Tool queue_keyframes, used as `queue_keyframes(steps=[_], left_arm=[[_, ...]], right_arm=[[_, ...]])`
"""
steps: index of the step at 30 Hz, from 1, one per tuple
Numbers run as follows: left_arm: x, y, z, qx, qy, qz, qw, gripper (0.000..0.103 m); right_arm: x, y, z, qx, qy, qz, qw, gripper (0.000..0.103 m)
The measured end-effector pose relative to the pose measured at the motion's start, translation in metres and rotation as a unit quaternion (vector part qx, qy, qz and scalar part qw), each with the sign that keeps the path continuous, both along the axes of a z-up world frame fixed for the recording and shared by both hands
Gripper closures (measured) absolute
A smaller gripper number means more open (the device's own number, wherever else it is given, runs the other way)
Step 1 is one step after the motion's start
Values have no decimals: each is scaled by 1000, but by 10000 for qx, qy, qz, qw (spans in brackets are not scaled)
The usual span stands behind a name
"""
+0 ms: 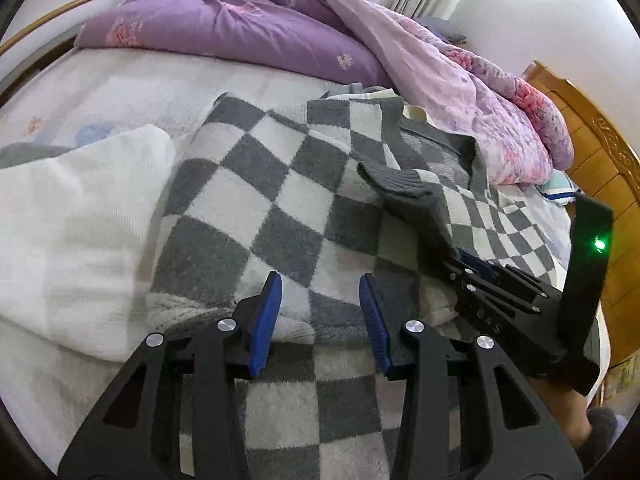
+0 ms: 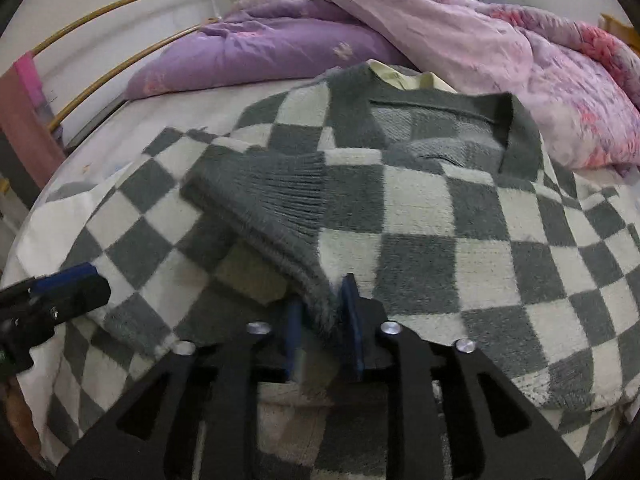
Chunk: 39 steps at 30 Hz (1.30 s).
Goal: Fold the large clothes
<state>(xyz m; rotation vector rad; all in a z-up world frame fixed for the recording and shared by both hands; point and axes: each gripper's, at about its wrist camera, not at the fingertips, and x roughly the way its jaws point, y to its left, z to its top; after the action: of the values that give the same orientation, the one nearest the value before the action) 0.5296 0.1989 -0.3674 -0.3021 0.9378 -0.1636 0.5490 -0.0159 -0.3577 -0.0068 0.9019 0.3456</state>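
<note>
1. Checkered sweater (image 2: 440,216), grey and white, spread flat on the bed (image 1: 120,88), collar toward the purple duvet (image 1: 240,28).
2. Grey ribbed cuff (image 2: 272,200) of one sleeve folded across the sweater's front, pinched at its edge between the blue pads of the right tool (image 2: 320,320).
3. Left tool (image 1: 320,316) spread wide, holding nothing, poised just above the sweater's near hem.
4. White cloth (image 1: 72,216) lying beside the sweater, left of the left tool.
5. Wooden headboard (image 1: 600,152) at far right.
</note>
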Motion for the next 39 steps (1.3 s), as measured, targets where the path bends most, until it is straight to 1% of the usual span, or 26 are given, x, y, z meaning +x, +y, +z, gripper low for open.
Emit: queue_keyframes(steps=[2, 4, 5, 7, 8, 11, 13, 14, 16, 17, 18, 19, 21, 22, 23, 24, 25, 27, 30, 31, 32, 33, 34, 36, 38, 39], left_arm=[[-1, -2, 2, 113, -21, 12, 9999, 62], [0, -5, 4, 42, -33, -7, 10000, 61], [1, -7, 6, 25, -49, -8, 10000, 58], [6, -15, 12, -14, -137, -57, 9999, 58], [8, -21, 17, -2, -226, -72, 9997, 58], [19, -41, 23, -68, -252, -132, 9996, 54], [29, -60, 22, 77, -258, -227, 9994, 53], [35, -69, 21, 123, -225, -293, 9992, 53], [49, -87, 12, 88, -83, -416, 9991, 53], [55, -92, 7, 108, 31, -428, 9990, 51], [59, -96, 2, 139, 116, -439, 9989, 43], [66, -100, -6, 192, 266, -448, 9985, 41], [74, -103, -19, 224, 437, -438, 9978, 41], [78, -102, -24, 200, 473, -400, 9979, 41], [80, -101, -27, 152, 500, -375, 9979, 41], [82, -98, -30, 82, 527, -326, 9980, 41], [83, -97, -33, 5, 549, -252, 9982, 41], [85, -97, -36, -5, 574, -208, 9981, 41], [85, -102, -34, 217, 553, -309, 9978, 41], [85, -101, -32, 193, 552, -322, 9978, 41], [85, -98, -28, 101, 528, -342, 9980, 41], [85, -96, -24, 25, 505, -370, 9980, 41], [86, -91, -17, -63, 450, -407, 9981, 41], [88, -75, 0, -62, 267, -374, 9989, 41], [94, -59, 13, 20, 175, -273, 9995, 41], [100, -44, 21, 158, 151, -152, 9996, 37]], right_arm=[[-3, -9, 7, 354, 90, 36, 9993, 70], [-6, -26, 20, 933, 110, 147, 9955, 69], [-10, -27, 24, 1043, 82, 145, 9944, 67], [-15, -46, 36, 1496, 114, 222, 9884, 61], [-18, -53, 42, 1605, 70, 227, 9867, 61], [-22, -80, 59, 1541, -84, -11, 9880, 62], [-19, -111, 59, 1470, -61, -373, 9884, 63], [-13, -137, 57, 1442, -9, -656, 9874, 71], [-11, -168, 52, 1318, 98, -981, 9864, 75], [-9, -188, 48, 1228, 138, -1186, 9852, 76], [-6, -206, 43, 1115, 215, -1345, 9844, 76], [-5, -223, 38, 1030, 270, -1530, 9825, 76], [-6, -244, 27, 956, 385, -1741, 9793, 76], [-4, -256, 16, 951, 539, -1861, 9764, 77], [-4, -263, 6, 1020, 651, -1903, 9742, 86], [-1, -268, -6, 1075, 825, -1917, 9721, 90], [0, -272, -15, 1075, 905, -1990, 9699, 102], [2, -276, -23, 1196, 957, -2025, 9672, 103], [5, -275, -20, 1209, 1103, -2003, 9660, 103], [6, -274, -16, 1197, 1138, -1966, 9665, 103], [8, -273, -8, 1260, 1174, -1905, 9665, 97], [11, -274, -3, 1297, 1166, -1857, 9670, 97], [15, -273, 7, 1256, 1082, -1759, 9703, 96], [28, -270, 19, 1080, 923, -1734, 9745, 92], [39, -272, 26, 1080, 865, -1719, 9753, 76], [48, -274, 28, 1036, 834, -1771, 9752, 72]])
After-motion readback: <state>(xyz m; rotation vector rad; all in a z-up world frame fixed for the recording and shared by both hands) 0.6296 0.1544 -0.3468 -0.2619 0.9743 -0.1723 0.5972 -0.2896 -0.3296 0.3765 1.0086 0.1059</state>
